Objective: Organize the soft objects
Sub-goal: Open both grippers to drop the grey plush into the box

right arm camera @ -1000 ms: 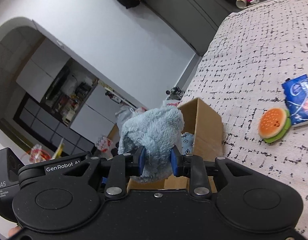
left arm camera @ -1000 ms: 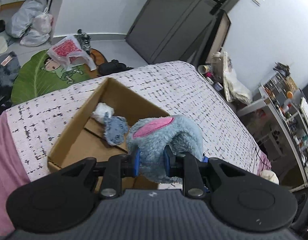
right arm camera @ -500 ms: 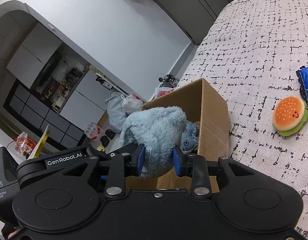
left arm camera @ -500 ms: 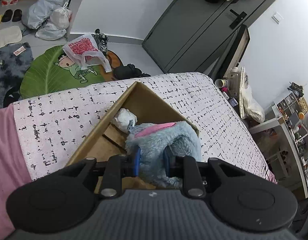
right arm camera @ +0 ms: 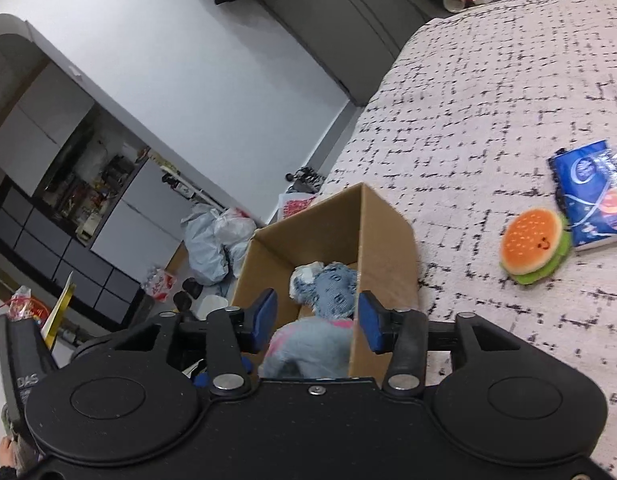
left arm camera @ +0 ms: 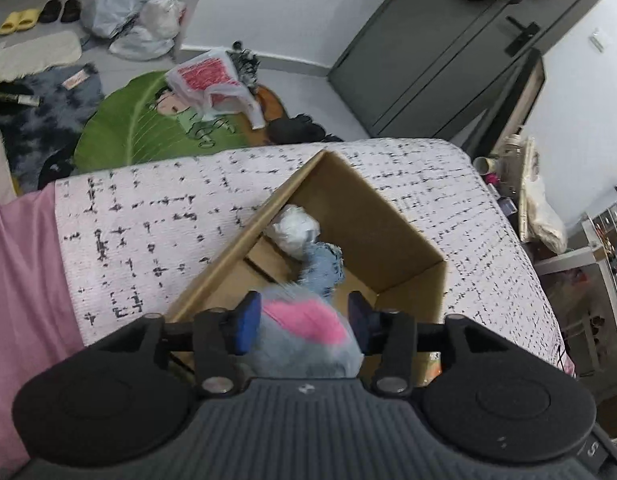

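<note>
An open cardboard box [left arm camera: 392, 220] stands on the patterned bed; it also shows in the right wrist view [right arm camera: 382, 240]. A blue fluffy plush with a pink ear [left arm camera: 304, 336] lies in the box's near end, below both grippers; the right wrist view shows it too [right arm camera: 308, 348]. Deeper in the box lie a denim-patterned soft toy [left arm camera: 322, 266] [right arm camera: 332, 286] and a white soft item [left arm camera: 294, 228]. My left gripper [left arm camera: 304, 320] is open above the plush. My right gripper [right arm camera: 316, 318] is open above it as well.
A plush hamburger [right arm camera: 534, 244] and a blue packet [right arm camera: 592, 194] lie on the bed to the box's right. A pink sheet [left arm camera: 24, 280] covers the bed's left part. Bags, shoes and a green leaf mat [left arm camera: 148, 128] are on the floor beyond.
Both grippers lowered the blue plush over the box, then opened. The plush has dropped out of the fingers into the box's near end.
</note>
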A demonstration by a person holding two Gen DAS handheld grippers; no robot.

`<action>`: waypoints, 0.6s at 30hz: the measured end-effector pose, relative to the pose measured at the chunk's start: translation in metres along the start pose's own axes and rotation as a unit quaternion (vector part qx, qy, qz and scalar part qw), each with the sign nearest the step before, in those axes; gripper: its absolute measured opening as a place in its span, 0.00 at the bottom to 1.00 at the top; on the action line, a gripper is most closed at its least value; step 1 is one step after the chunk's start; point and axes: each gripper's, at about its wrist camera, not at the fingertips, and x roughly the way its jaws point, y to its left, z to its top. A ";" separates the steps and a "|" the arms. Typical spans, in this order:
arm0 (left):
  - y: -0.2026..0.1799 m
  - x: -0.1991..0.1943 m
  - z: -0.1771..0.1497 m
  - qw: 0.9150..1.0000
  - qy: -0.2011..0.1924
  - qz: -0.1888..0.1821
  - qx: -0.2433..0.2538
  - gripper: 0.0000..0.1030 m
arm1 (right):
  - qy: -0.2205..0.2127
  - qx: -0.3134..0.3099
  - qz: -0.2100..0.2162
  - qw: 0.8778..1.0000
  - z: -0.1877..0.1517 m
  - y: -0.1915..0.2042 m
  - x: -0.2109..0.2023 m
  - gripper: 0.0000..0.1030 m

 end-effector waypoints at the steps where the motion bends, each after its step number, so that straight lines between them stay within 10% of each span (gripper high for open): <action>1: -0.002 -0.003 -0.001 1.000 -0.002 0.001 0.007 0.55 | -0.001 0.003 -0.001 1.000 0.001 0.000 -0.003 0.54; 18: -0.048 -0.039 -0.010 0.996 -0.036 0.019 0.081 0.80 | -0.029 0.016 -0.081 0.996 0.029 -0.016 -0.056 0.92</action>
